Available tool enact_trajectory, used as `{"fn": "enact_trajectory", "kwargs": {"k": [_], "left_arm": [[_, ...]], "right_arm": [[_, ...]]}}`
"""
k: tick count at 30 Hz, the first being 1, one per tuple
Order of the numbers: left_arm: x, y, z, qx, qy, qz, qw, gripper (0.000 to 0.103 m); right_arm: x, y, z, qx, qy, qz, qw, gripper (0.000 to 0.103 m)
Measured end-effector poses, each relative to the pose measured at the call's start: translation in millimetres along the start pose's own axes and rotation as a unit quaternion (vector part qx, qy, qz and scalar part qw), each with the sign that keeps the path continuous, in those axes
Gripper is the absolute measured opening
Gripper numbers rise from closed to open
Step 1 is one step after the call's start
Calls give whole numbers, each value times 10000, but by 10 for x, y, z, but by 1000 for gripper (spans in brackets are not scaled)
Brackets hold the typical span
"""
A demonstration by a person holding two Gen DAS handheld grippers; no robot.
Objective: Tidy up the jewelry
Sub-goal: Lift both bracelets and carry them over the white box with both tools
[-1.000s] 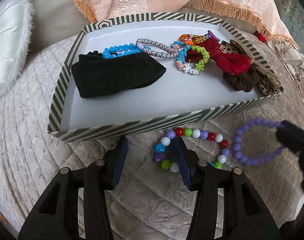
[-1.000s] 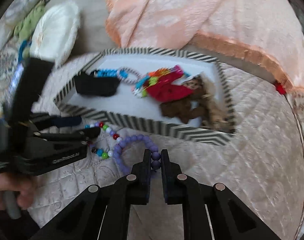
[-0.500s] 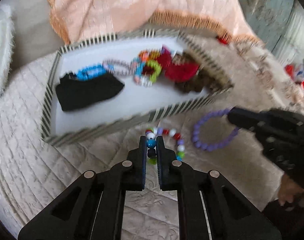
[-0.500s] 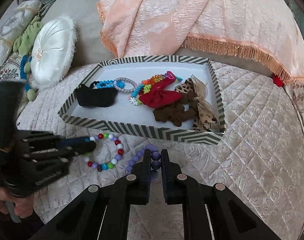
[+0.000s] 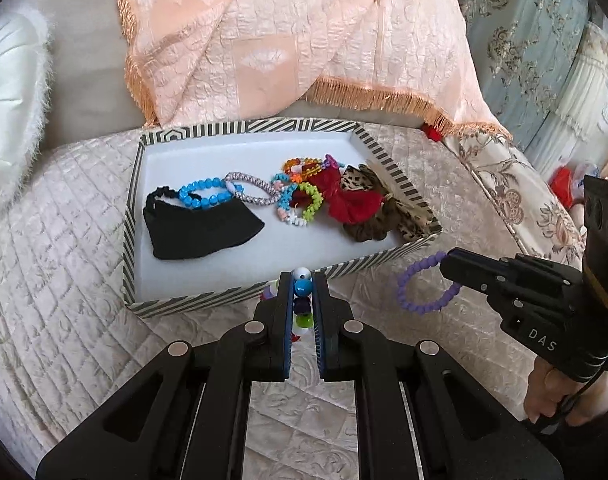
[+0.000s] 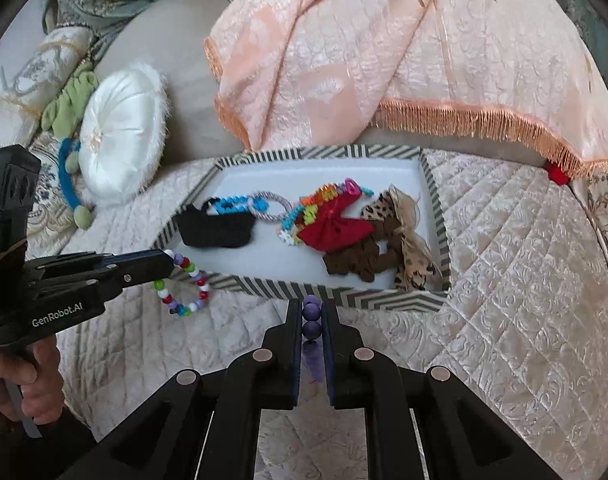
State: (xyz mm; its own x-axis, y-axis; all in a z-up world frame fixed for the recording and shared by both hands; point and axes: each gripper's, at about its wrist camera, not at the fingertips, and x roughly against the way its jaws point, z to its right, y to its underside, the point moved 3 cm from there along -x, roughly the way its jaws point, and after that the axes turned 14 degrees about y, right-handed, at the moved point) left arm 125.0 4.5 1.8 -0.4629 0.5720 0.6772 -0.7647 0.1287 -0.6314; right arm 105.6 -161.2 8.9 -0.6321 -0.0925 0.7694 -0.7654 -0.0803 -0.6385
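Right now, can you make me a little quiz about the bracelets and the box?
1. True or false: the purple bracelet lies inside the striped box.
2. Which gripper holds the colourful bead bracelet? A) left gripper B) right gripper
3. Fill in: the big dark cloth in the box is ____.

Key: 1 false, it hangs from the right gripper's jaws, outside the box. 2 A. 3 black.

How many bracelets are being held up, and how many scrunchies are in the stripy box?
Held bracelets: 2 (purple bracelet, rainbow bracelet)
Scrunchies: 3 (red scrunchie, brown scrunchie, leopard scrunchie)
Total: 5
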Motion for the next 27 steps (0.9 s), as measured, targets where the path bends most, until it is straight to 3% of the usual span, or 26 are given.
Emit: {"fn": "enact_trajectory", "kwargs": {"k": [16,27], "left_arm": [[127,-36,20,-49,-283,153,9995,8],[164,-61,-8,-103,-715,311,9969,8]], "right_arm": [[112,-21,-84,174,78,249,9995,9],[50,20,-70,-17,125,292,9995,9]]}}
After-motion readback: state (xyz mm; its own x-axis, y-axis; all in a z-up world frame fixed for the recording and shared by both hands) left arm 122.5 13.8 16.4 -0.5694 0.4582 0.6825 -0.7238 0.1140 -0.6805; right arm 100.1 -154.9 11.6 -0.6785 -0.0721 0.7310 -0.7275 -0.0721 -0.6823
